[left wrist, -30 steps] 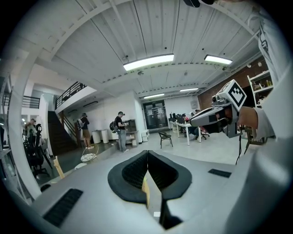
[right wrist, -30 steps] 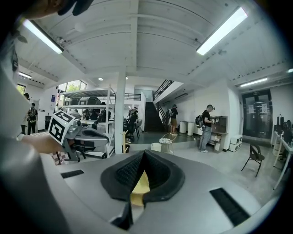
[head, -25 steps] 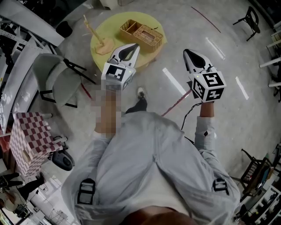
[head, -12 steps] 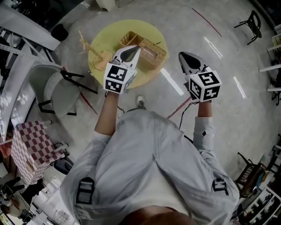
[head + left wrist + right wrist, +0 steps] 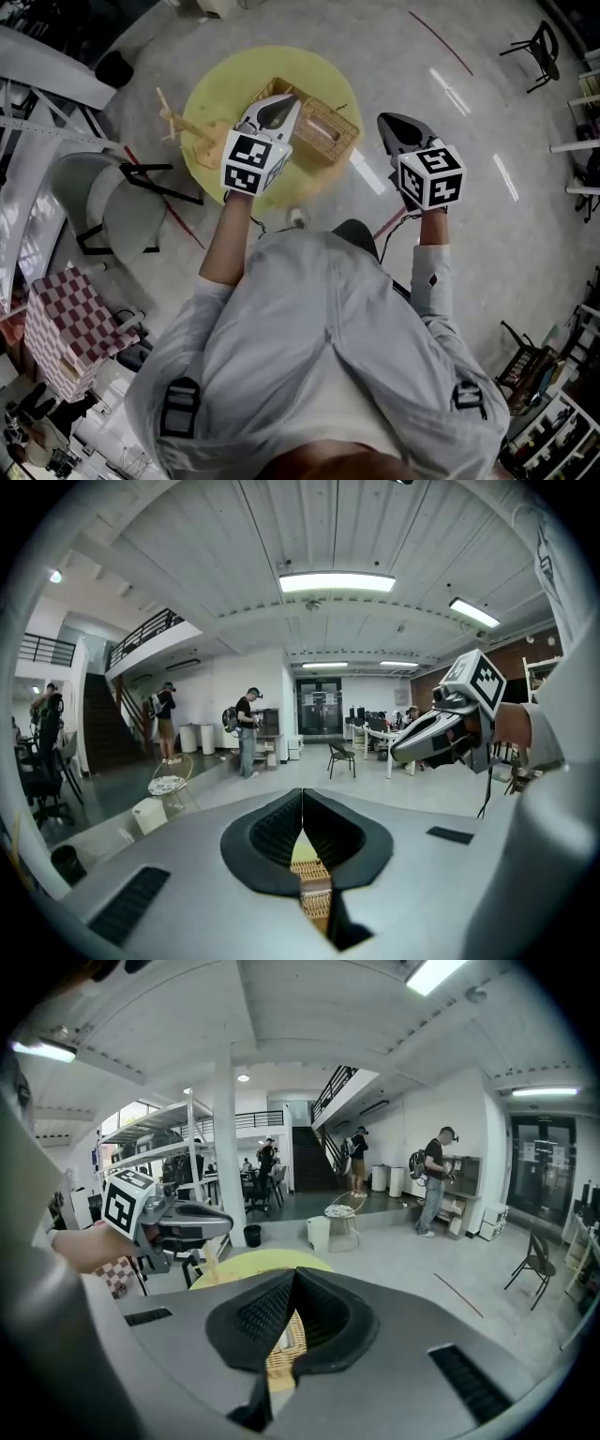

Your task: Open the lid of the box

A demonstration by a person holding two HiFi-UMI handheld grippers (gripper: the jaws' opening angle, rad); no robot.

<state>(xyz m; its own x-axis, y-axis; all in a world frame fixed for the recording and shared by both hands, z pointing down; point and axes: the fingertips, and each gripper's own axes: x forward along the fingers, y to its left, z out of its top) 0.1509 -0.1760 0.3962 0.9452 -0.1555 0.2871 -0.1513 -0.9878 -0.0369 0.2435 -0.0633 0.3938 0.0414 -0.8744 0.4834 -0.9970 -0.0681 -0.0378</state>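
- My left gripper [image 5: 284, 101] was held out ahead, its jaws pressed together with nothing between them.
- My right gripper [image 5: 386, 121] hovered alongside, well apart from it, jaws likewise together and empty.
- Both arms reached forward: the left forearm [image 5: 223, 239] was bare and the right arm [image 5: 433, 272] sleeved.

From above, a round yellow table [image 5: 214, 86] stands on the grey floor and bears a wicker box [image 5: 328, 129] and a wooden stand [image 5: 184, 128]. The left gripper [image 5: 285, 99] hangs over the box's near-left part. The right gripper [image 5: 385, 120] is over the floor just right of the table. A grey chair [image 5: 111, 202] stands to the left.
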